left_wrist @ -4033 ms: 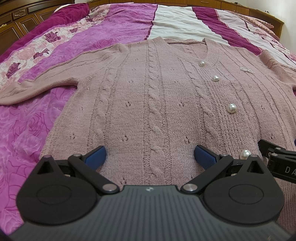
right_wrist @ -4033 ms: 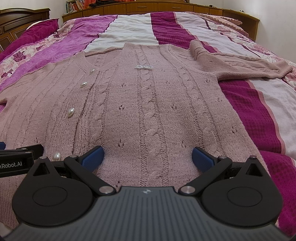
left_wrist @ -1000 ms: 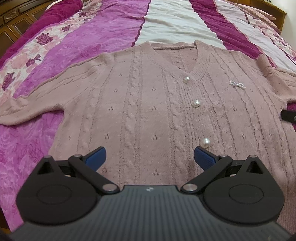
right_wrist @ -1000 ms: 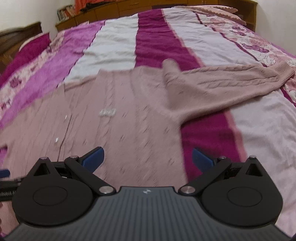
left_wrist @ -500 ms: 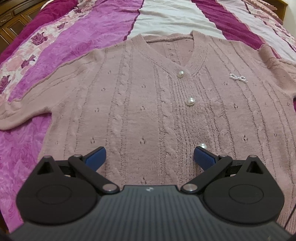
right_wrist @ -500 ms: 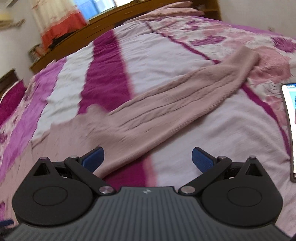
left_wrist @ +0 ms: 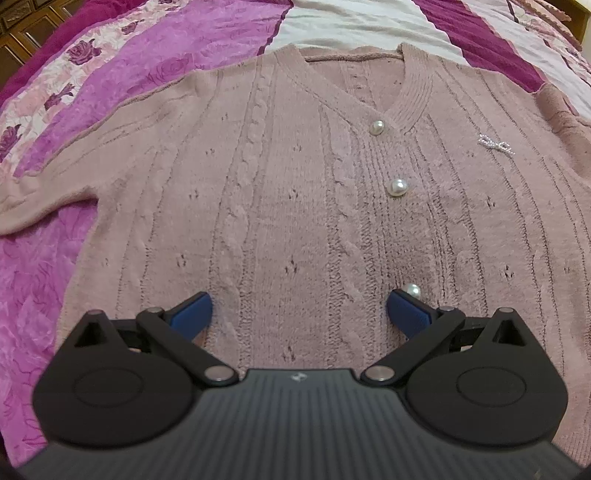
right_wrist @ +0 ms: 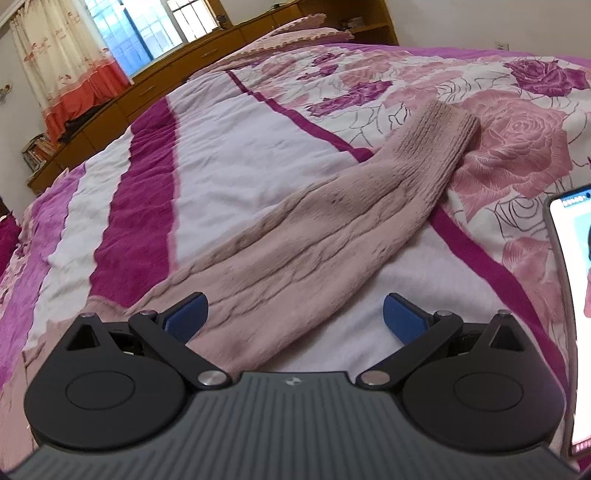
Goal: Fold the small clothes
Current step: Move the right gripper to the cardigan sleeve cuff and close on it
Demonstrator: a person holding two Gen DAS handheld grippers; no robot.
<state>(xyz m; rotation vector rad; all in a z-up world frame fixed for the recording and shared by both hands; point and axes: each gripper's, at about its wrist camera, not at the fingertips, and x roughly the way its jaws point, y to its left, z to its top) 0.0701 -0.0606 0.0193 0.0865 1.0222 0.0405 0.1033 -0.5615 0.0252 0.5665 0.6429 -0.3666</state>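
A dusty-pink cable-knit cardigan (left_wrist: 295,192) with pearl buttons (left_wrist: 398,187) lies flat, front up, on the bed. My left gripper (left_wrist: 299,314) hovers over its lower front, open, nothing between the blue pads. One sleeve runs off to the left (left_wrist: 44,192). In the right wrist view the other sleeve (right_wrist: 325,236) stretches out diagonally toward its ribbed cuff (right_wrist: 439,133). My right gripper (right_wrist: 293,317) is open just above the sleeve's upper part, holding nothing.
The bedspread (right_wrist: 229,155) is striped magenta, white and rose-patterned. A lit phone (right_wrist: 572,295) lies at the right edge of the right wrist view. Wooden headboard cabinets (right_wrist: 207,48) and a curtained window (right_wrist: 122,33) stand beyond the bed.
My right gripper has swung right, from the cardigan's body to the outstretched sleeve. My left gripper has moved up the cardigan's front toward the neckline. Both stayed open.
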